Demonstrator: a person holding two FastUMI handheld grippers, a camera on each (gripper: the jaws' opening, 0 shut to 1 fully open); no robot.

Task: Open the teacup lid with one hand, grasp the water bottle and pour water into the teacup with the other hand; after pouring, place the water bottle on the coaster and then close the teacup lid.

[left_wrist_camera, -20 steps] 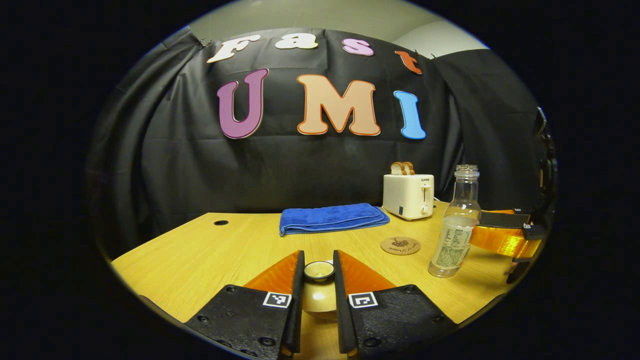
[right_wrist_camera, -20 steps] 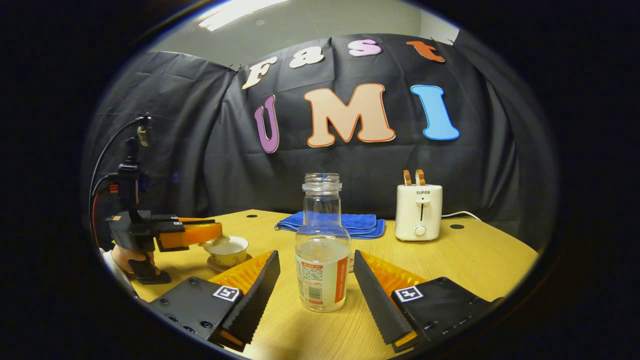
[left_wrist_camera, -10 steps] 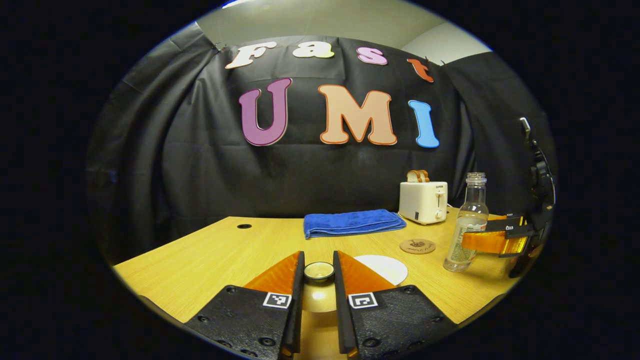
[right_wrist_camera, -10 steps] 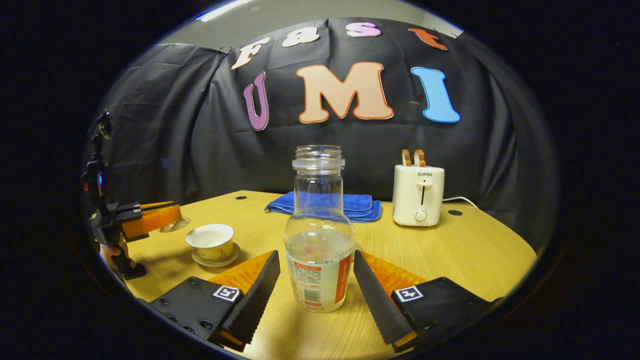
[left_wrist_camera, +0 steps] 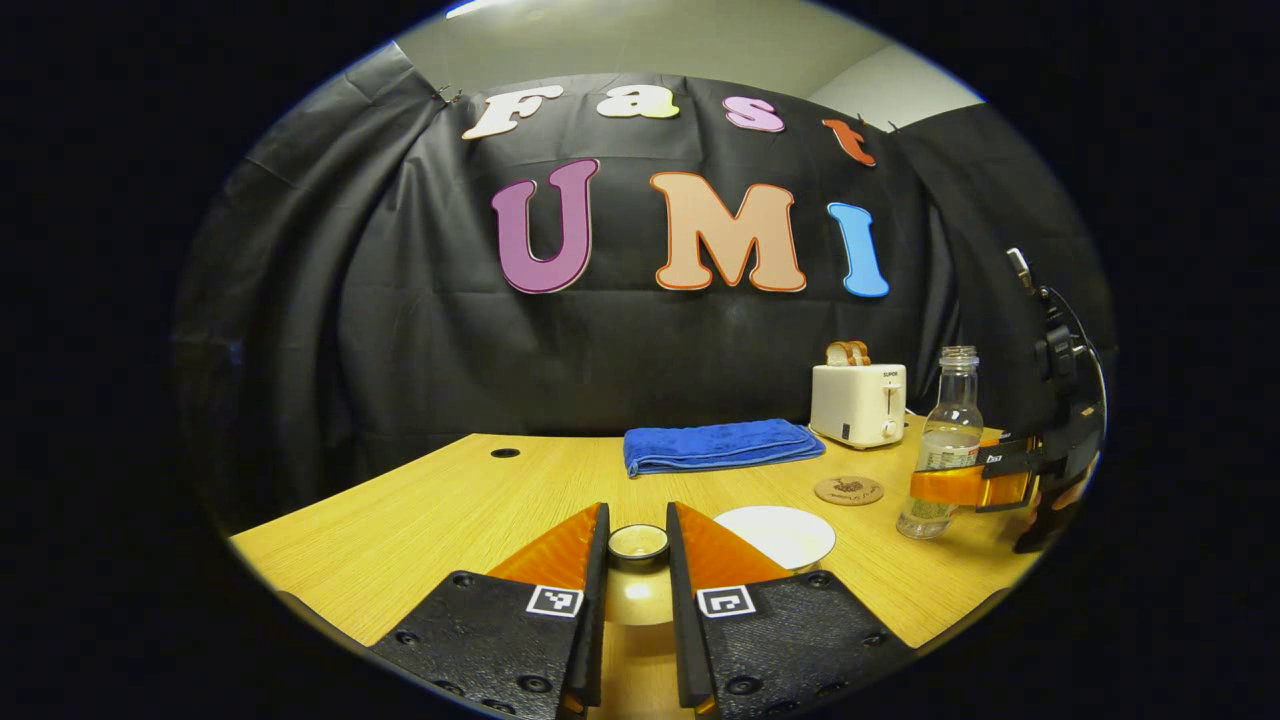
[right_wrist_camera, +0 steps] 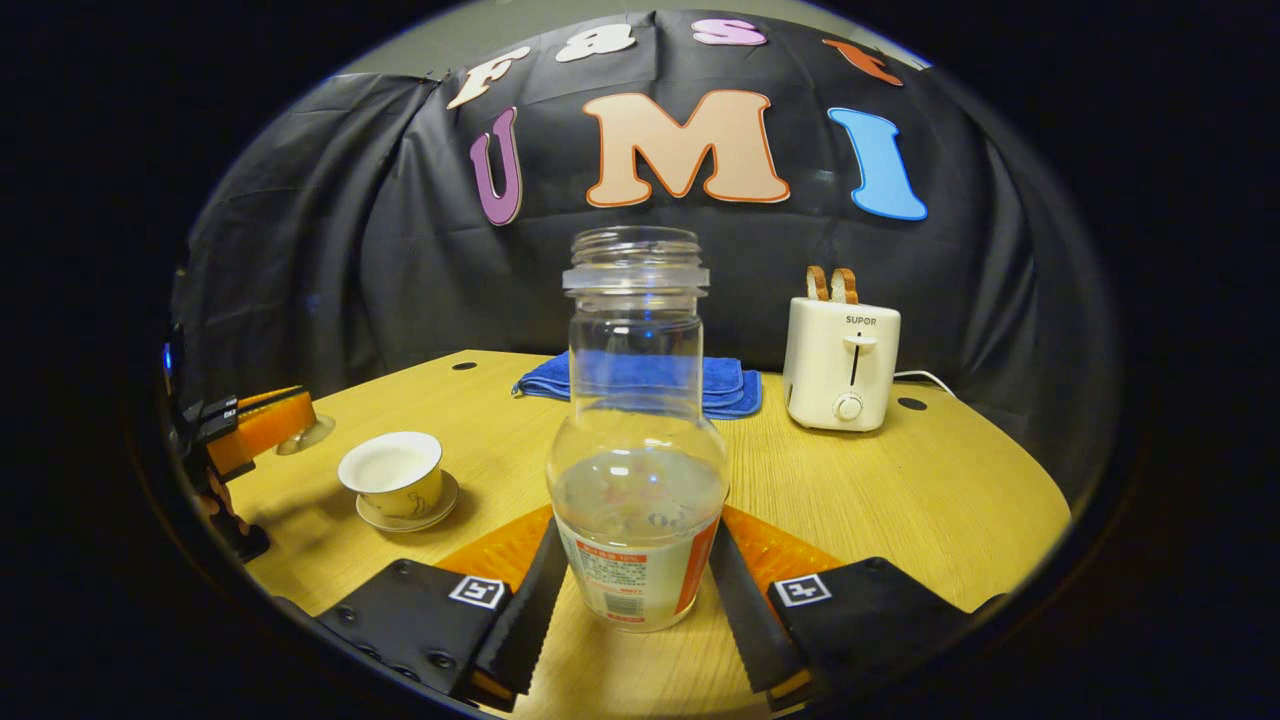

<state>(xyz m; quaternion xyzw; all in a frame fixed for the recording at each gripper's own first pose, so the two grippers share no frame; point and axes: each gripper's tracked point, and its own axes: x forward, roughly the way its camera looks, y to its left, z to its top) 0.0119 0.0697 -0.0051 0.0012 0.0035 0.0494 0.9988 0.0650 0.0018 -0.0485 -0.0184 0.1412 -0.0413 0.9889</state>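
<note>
My left gripper (left_wrist_camera: 637, 518) is shut on the knob of the pale teacup lid (left_wrist_camera: 637, 545), held off and to the left of the cup. The open white teacup (right_wrist_camera: 392, 472) stands on its saucer (right_wrist_camera: 432, 512); in the left gripper view the teacup (left_wrist_camera: 775, 535) lies just right of my fingers. The clear, uncapped water bottle (right_wrist_camera: 637, 470), about a third full, stands upright on the table with my right gripper (right_wrist_camera: 637, 540) shut on its labelled lower body. In the left gripper view the bottle (left_wrist_camera: 942, 450) stands at the right. The round coaster (left_wrist_camera: 848, 490) lies between cup and bottle.
A folded blue towel (left_wrist_camera: 720, 445) lies at the back of the wooden table (left_wrist_camera: 430, 520). A white toaster (right_wrist_camera: 840, 362) with bread in it stands at the back right. A hand holds the left gripper (right_wrist_camera: 262, 422) at the table's left edge.
My left gripper has carried the lid off the cup and away to the left. My right gripper has moved in and shut its fingers against the bottle.
</note>
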